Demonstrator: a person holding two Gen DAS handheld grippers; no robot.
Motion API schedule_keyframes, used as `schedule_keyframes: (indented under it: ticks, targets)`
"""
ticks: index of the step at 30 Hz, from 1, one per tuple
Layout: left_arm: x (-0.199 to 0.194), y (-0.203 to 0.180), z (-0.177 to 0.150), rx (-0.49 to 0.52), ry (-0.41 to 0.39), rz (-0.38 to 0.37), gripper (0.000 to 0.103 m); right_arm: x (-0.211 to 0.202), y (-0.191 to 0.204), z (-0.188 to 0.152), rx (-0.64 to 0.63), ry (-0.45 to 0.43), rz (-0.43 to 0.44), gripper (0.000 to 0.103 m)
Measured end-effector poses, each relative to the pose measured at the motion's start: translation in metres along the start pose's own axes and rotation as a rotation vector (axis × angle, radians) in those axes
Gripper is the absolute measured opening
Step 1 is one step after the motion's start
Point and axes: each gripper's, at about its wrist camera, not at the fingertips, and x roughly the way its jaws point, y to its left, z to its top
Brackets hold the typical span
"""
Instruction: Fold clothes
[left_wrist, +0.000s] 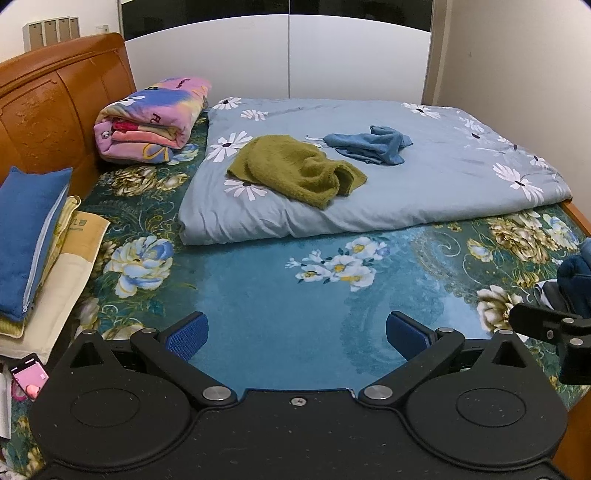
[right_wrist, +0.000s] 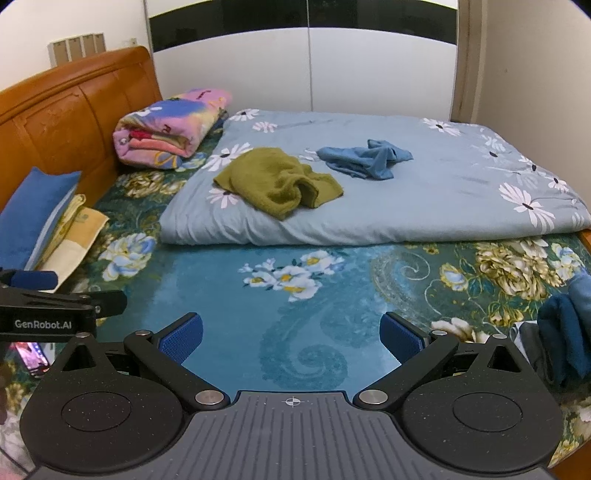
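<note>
Bed (left_wrist: 258, 350), teal floral cover, bare in front. Grey-blue folded quilt (left_wrist: 424, 192) lies across the far half. On the quilt: olive sweater (left_wrist: 295, 170), crumpled; blue garment (left_wrist: 369, 146) just beside it, bunched. Left gripper (left_wrist: 297, 334) and right gripper (right_wrist: 291, 334) hover over the bare cover, jaws spread wide, holding nothing. Judged step: start, nothing picked yet. Next move: reach forward to the sweater, pinch an edge, drag it onto the bare area.
</note>
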Motion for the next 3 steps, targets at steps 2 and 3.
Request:
schedule_keyframes:
  ticks: [2,3]
  targets:
    - [0.0009,-0.0062,0.0,0.002,0.005,0.005,0.102,0.0016,-0.0065,0.0003,0.003,0.007,0.007,0.103]
    - [0.0017,-0.0089,-0.0002,0.002,0.009,0.007,0.102,0.002,-0.0101,0.0003,0.004,0.008,0.009,0.103]
